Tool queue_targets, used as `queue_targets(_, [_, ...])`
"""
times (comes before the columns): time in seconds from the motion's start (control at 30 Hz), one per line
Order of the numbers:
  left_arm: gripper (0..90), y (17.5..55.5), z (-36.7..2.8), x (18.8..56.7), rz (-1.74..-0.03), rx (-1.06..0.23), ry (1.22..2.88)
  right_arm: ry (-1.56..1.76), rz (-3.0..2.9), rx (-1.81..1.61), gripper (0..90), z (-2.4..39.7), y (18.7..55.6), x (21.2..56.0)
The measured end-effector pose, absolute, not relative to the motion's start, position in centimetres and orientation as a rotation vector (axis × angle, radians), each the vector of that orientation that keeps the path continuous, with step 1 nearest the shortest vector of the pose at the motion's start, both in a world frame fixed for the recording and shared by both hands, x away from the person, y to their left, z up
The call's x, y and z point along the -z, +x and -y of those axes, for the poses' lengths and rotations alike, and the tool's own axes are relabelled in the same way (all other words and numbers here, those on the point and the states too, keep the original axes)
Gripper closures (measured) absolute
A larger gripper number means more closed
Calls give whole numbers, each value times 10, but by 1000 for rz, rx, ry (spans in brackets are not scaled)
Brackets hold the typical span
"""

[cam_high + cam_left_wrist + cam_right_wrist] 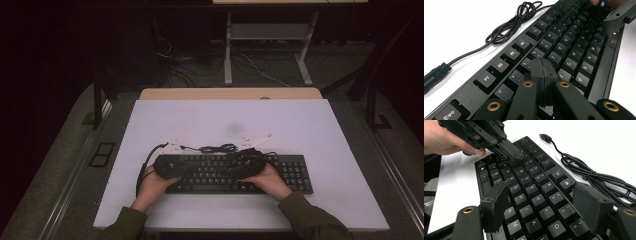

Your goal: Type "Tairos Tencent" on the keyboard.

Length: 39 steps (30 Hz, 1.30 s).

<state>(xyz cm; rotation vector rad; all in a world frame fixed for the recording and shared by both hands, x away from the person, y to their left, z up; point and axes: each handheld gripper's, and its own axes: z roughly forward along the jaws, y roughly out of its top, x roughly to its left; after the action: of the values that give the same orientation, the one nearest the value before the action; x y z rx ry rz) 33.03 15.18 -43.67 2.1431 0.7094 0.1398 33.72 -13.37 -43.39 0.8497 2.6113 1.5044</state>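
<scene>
A black keyboard (295,175) lies across the near half of the white table (300,125). My left gripper (541,62) is shut with nothing between its pads, its tip low over the number and upper letter keys (564,42) on the keyboard's left side. From the right gripper view that tip (515,153) looks down at the keys; whether it touches them I cannot tell. My right gripper (541,188) stands open above the middle letter keys, empty. The keyboard's cable (217,148) lies coiled just behind it, with its USB plug (545,137) loose on the table.
The person's hands (270,180) rest at the keyboard's front edge. A wooden strip (230,93) borders the table's far side. Beyond it are desk legs (228,50) and floor cables. The table's far half is bare white.
</scene>
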Motion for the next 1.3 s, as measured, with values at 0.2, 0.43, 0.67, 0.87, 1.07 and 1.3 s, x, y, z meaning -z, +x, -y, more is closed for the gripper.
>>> queue_targets(0.2, [892,331,-152,438,-715,-131,2146,847,-2611,-1506,285,134,337,434])
queue_targets(0.43, [893,330,-153,435,-715,-142,2136,848,-2606,-1510,285,134,338,433])
queue_targets(0.67, [892,330,-154,434,-713,-143,2133,848,-2609,-1507,285,135,338,433])
queue_targets(0.87, [892,329,-157,430,-710,-147,2120,849,-2606,-1510,285,135,338,433])
queue_targets(1.07, [825,326,-159,428,-716,-149,2094,845,-2607,-1509,285,135,338,432])
queue_targets(1.3, [630,325,-164,427,-731,-157,2074,842,-2607,-1506,304,135,337,431])
